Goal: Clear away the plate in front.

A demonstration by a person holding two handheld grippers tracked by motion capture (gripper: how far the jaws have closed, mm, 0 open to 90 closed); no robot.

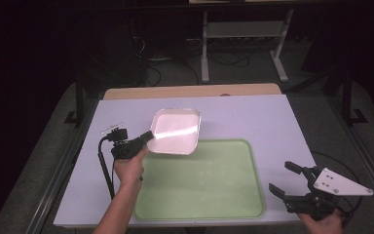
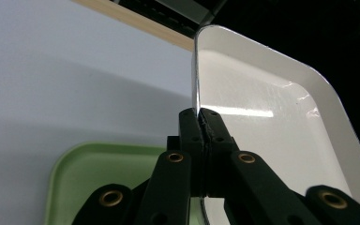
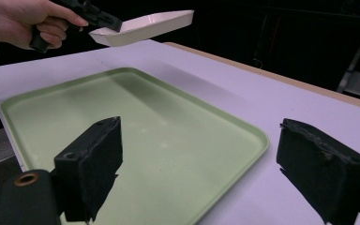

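Observation:
A white square dish point(image 1: 176, 130) hangs in the air above the far left corner of the green tray point(image 1: 209, 195). My left gripper point(image 1: 150, 135) is shut on the dish's near left rim and holds it up. In the left gripper view the two jaws pinch the thin rim of the dish point(image 2: 262, 117), with my left gripper point(image 2: 200, 123) closed tight on it. My right gripper point(image 1: 285, 179) stands open at the table's near right, just beside the tray's right edge. Its own view shows the green tray point(image 3: 136, 117) between the spread jaws and the lifted white dish point(image 3: 143, 26) far off.
The pale lilac table top point(image 1: 253, 117) has a wooden strip point(image 1: 190, 91) along its far edge. A small thin object point(image 1: 112, 127) lies on the table left of the dish. A metal stand point(image 1: 243, 34) and cables sit on the floor beyond.

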